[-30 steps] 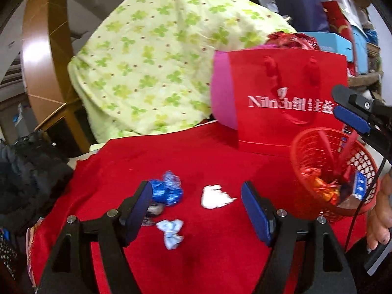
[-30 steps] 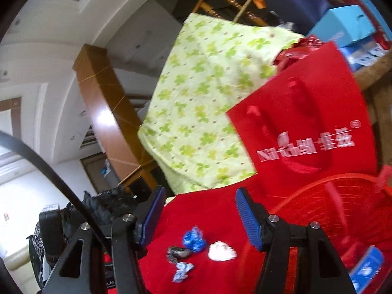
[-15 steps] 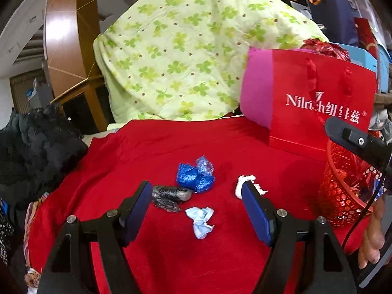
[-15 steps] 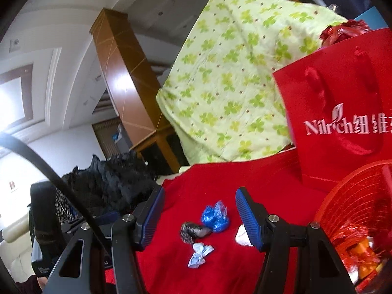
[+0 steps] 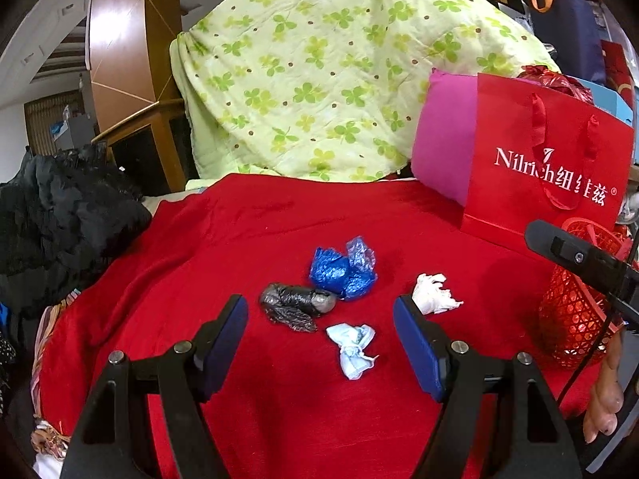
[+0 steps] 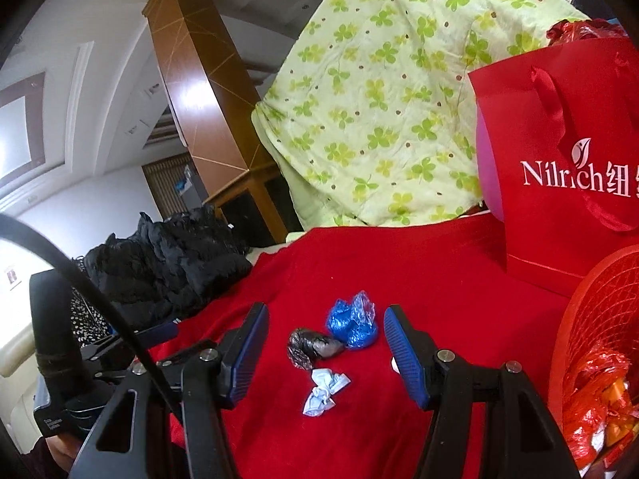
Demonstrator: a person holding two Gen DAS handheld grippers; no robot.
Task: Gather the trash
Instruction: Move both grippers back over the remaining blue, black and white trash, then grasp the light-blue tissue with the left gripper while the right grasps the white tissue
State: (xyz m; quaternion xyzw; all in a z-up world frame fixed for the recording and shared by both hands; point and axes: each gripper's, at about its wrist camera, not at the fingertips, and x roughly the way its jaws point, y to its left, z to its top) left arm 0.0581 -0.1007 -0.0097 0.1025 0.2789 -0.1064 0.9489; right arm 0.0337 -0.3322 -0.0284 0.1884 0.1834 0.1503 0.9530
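Note:
Four bits of trash lie together on the red cloth [image 5: 247, 231]: a blue plastic wad [image 5: 343, 269], a grey-black wad [image 5: 295, 305], a white tissue [image 5: 433, 293] and a pale blue wrapper [image 5: 353, 345]. My left gripper [image 5: 319, 303] hovers open and empty just short of them. My right gripper [image 6: 325, 313] is also open and empty, framing the blue wad [image 6: 353, 325] and grey-black wad [image 6: 311, 347], with the pale blue wrapper [image 6: 325, 391] nearer. Its right finger hides most of the tissue. A red mesh basket [image 6: 591, 319] holding wrappers stands at the right.
A red gift bag [image 5: 547, 175] and a pink pillow [image 5: 443, 139] stand at the back right, before a green clover quilt [image 5: 319, 80]. A black garment [image 5: 60, 215] is heaped at the left edge. A hand [image 5: 603, 399] shows beside the basket [image 5: 575, 319].
Both grippers have swung left, away from the basket and toward the trash. The four pieces now sit centred ahead of the jaws and the basket has slid to the right edge. The jaws kept their width.

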